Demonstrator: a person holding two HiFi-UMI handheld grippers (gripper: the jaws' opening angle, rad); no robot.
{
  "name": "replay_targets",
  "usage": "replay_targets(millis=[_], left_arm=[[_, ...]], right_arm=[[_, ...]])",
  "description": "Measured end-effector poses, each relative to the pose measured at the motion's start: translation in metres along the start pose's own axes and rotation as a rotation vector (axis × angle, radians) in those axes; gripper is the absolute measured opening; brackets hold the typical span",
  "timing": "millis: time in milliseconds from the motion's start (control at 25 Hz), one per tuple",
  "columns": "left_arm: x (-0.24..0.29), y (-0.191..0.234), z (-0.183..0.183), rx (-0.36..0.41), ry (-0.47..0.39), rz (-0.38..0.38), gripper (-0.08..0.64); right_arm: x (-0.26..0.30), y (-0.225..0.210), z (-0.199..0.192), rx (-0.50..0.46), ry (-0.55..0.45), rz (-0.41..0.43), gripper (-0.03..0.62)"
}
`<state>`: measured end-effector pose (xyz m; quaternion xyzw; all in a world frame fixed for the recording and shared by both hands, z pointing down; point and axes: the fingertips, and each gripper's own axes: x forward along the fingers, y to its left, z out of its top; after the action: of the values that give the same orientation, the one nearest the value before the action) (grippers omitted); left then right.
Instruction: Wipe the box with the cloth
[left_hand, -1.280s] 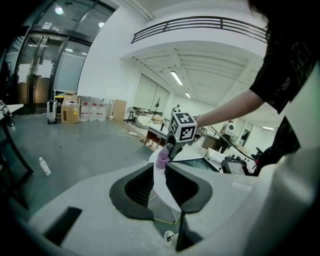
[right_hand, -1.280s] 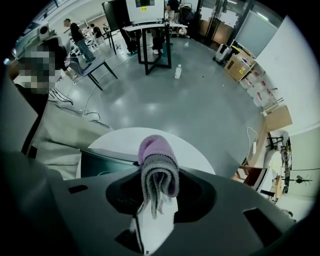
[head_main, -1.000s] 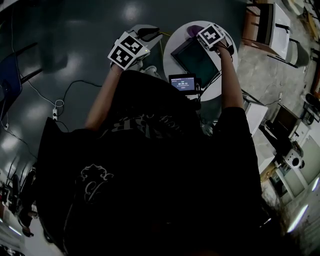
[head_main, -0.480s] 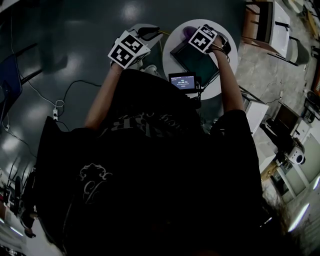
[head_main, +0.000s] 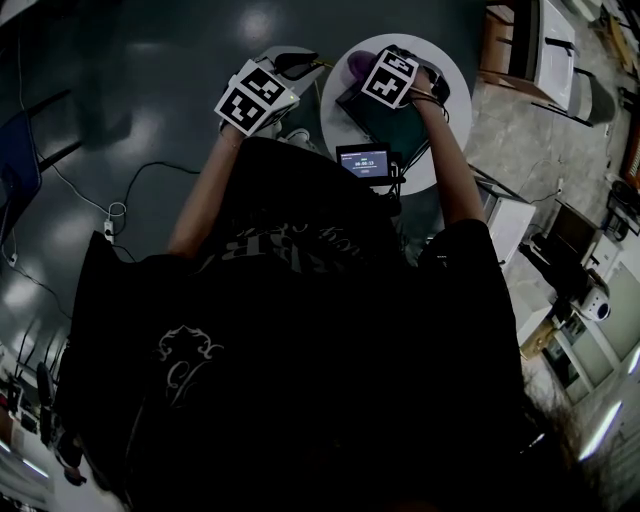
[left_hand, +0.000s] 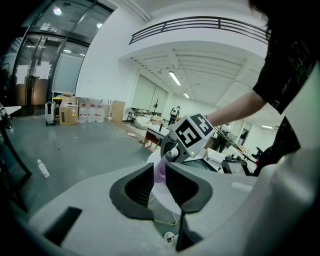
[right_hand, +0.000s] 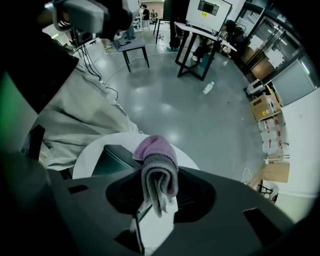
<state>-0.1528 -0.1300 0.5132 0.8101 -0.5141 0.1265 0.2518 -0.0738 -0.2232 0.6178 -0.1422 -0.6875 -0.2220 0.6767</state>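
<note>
The cloth (right_hand: 159, 172), a purple and grey knitted piece folded over on itself, was pinched between the jaws of the right gripper (right_hand: 159, 186), its rounded fold standing out past the jaw tips and a loose end hanging below them. It looked soft, light and limp, so it would probably flatten under pressure and drag rather than slip; the grasp across the middle of the fold seemed the sensible place, leaving a padded end free to rub with. The box (right_hand: 111, 159), dark and flat-topped, lay on the round white table (right_hand: 186, 160) just beside the cloth, though whether the two were touching could not be told. Its top seemed stiff and smooth, and being low and likely light it might slide under a firm wipe unless braced at an edge. The left gripper (left_hand: 160, 182) hung off the table's left side with its jaws drawn almost together and nothing between them. In the head view a small lit screen (head_main: 365, 162) sat at the near edge of the table. Around it spread a glossy grey floor (right_hand: 200, 115) with a bottle (right_hand: 209, 88) lying on it, dark-legged desks (right_hand: 195, 50) further off, and stacked cartons (right_hand: 262, 105) by the wall.
</note>
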Motion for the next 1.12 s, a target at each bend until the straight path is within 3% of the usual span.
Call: replay_targets(millis=[360,680,1120], left_arm=[[-0.008,0.004,-0.005,-0.016,-0.016,0.038,0.074],[-0.010,-0.003,-0.011,-0.011,-0.024,0.057,0.074],[-0.011,-0.015,-0.023,0.003,0.011,0.085,0.074]], right_arm=[[-0.001,0.054,0.034,-0.106,-0.061,0.089,0.123],[0.000,0.074,0.048,-0.121,-0.109,0.094,0.123],[-0.029,0.050,0.032,0.240,-0.305,-0.003,0.123]])
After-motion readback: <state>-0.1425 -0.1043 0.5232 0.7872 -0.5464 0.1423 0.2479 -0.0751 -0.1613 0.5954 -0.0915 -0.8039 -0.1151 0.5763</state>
